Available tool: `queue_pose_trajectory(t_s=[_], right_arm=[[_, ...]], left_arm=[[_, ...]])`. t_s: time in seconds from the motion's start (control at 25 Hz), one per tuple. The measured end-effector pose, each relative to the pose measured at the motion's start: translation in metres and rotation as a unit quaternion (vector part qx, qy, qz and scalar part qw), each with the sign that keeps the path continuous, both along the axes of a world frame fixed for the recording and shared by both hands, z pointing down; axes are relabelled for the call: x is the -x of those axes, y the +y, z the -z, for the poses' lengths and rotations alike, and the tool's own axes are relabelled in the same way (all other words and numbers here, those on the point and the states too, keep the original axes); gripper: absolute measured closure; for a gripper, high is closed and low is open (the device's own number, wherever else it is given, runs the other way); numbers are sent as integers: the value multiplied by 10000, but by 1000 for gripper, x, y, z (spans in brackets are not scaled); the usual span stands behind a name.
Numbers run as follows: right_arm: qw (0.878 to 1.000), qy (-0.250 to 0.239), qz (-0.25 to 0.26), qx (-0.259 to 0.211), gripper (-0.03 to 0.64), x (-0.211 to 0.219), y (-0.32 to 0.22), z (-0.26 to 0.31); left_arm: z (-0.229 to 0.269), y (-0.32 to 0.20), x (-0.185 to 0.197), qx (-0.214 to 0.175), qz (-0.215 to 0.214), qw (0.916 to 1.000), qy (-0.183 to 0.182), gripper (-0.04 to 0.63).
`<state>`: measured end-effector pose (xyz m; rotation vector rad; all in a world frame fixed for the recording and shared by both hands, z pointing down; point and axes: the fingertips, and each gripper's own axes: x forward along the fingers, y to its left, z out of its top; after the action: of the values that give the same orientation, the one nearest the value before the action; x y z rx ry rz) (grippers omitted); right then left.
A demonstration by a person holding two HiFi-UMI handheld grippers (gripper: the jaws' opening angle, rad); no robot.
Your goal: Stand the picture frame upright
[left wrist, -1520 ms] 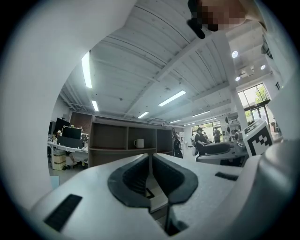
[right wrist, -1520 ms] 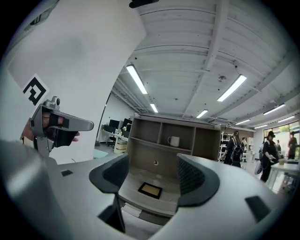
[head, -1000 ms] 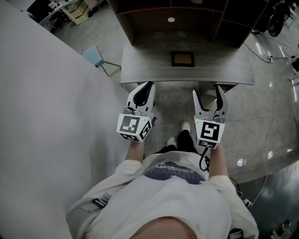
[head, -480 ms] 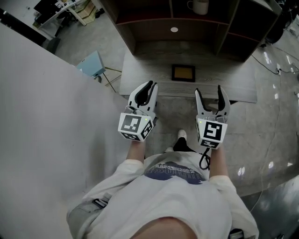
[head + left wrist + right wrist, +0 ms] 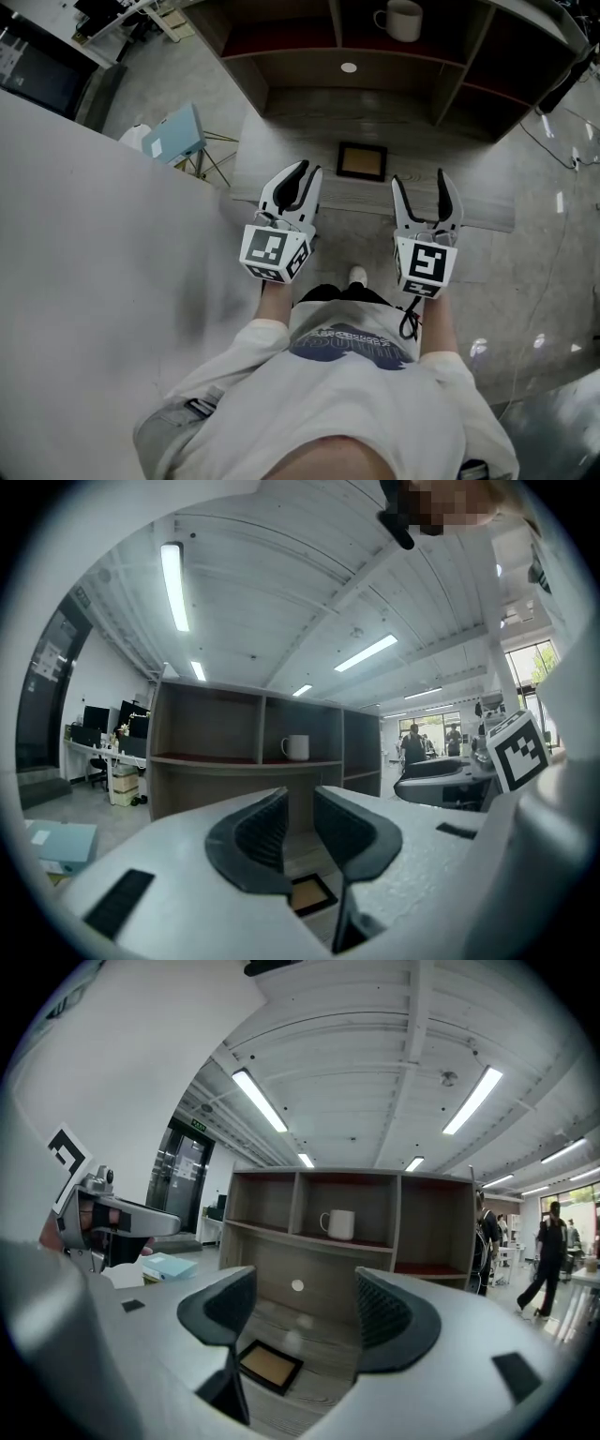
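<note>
The picture frame (image 5: 362, 161), black-edged with a tan inside, lies flat on the grey wooden desk (image 5: 281, 141). It also shows low between the jaws in the left gripper view (image 5: 309, 892) and in the right gripper view (image 5: 270, 1365). My left gripper (image 5: 307, 170) hovers at the desk's near edge, left of the frame. Its jaws are opening, a narrow gap shows, and nothing is between them (image 5: 300, 794). My right gripper (image 5: 419, 178) hangs to the frame's right, wide open and empty (image 5: 305, 1279). Neither gripper touches the frame.
A shelf unit stands on the desk's far side, with a white mug (image 5: 403, 19) in its upper middle bay. A pale blue box (image 5: 173, 131) sits on a stand to the left of the desk. A grey wall (image 5: 84, 262) runs along my left.
The desk and frame have come closer to both grippers, and the mug shelf has come into view. The left jaws have parted slightly. The right jaws stay wide.
</note>
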<state>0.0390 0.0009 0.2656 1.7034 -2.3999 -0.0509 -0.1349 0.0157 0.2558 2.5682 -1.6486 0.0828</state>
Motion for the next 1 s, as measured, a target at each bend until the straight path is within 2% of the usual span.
queue_pose_trajectory(t_s=[0.28,0.52,1.0], right_arm=[[9988,-36,35,477,316,3,-22,-41],[9962,-11,-144,861,316,7,-52,-76],[9944,163,-686,785,316,38,-157,-77]], left_arm=[[-42,-19,8,534,96,9985,-61,528],[-80,-52,13,912,-73,9958,-22,525],[-77,-171,57,832,-475,9954,95,514]])
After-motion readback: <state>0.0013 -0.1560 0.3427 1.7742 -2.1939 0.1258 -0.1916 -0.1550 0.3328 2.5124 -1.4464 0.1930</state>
